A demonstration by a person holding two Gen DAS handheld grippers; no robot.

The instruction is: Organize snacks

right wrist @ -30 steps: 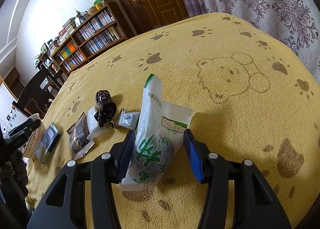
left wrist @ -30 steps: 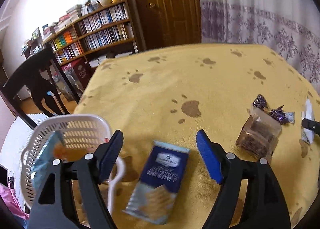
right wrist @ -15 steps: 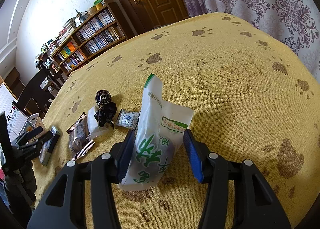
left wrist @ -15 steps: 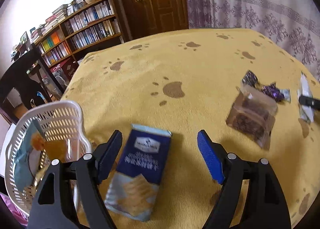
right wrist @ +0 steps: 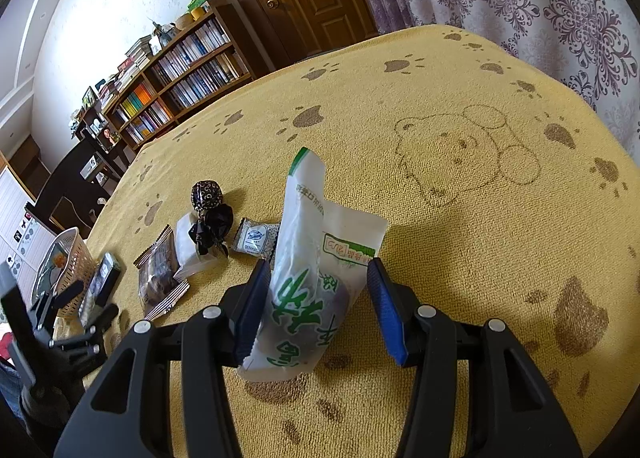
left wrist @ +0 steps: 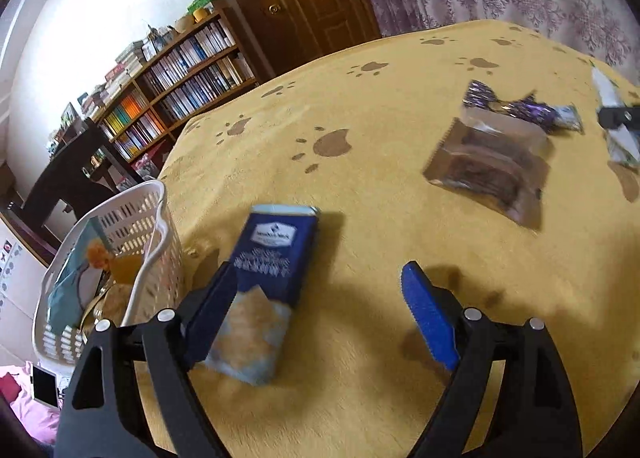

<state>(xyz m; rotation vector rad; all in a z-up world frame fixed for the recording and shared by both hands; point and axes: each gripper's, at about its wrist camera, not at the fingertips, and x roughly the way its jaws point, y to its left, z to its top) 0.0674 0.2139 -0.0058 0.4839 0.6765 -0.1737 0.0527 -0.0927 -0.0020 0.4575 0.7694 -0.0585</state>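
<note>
- The blue cracker pack [left wrist: 266,290] is lying flat on the yellow table [left wrist: 400,242], just beside the white basket [left wrist: 148,226].
- The left gripper [left wrist: 316,314] is hanging over the pack with its jaws wide open. The left jaw is sitting at the pack's left edge, and the right jaw is well off to the side. It is not holding anything.
- I think this step is picking up the cracker pack so it can go in the basket.
- For the next move, the left jaws are needing to slide a bit to the left so the pack sits in the middle, then come down and squeeze its long sides.
- The basket is already holding a teal snack bag [left wrist: 70,278], so the pack is only needing a short trip.
- The white bag with green writing [right wrist: 316,278] is standing up between the jaws of the right gripper [right wrist: 320,310]. The jaws are partly open. The left jaw looks close against the bag, but a gap is showing at the right jaw, so it is not pinching yet.
- More snacks are waiting on the table: a clear pack of brown cookies [left wrist: 488,166], a dark foil candy [right wrist: 206,194] and a small white packet [right wrist: 256,238].
</note>
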